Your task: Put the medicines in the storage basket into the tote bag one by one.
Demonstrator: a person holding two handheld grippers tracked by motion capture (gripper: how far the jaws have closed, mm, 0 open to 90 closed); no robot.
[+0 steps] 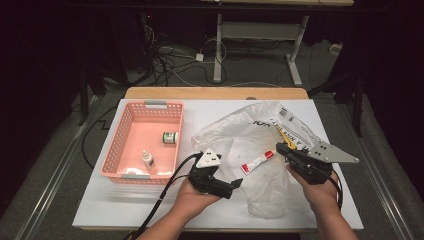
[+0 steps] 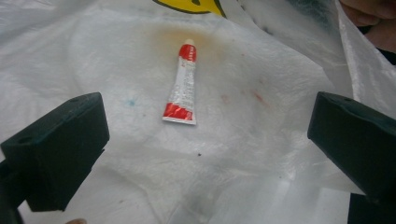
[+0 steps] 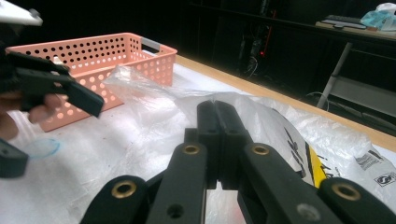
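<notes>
A small red and white tube (image 1: 257, 162) (image 2: 183, 84) lies on a crumpled clear plastic bag (image 1: 235, 132) (image 2: 84, 56) spread over the white table. My left gripper (image 1: 227, 176) (image 2: 205, 135) hovers just in front of the tube, jaws wide open with nothing between them. My right gripper (image 1: 281, 148) (image 3: 216, 109) sits at the bag's right side near its yellow print, jaws pressed together on the bag's film, which rises around the tips.
A pink perforated basket (image 1: 152, 105) (image 3: 116, 43) stands at the left of the table and holds a small white dropper bottle (image 1: 147, 159) and a green and white jar (image 1: 170, 137). Bare white tabletop (image 1: 125, 205) lies in front of the basket.
</notes>
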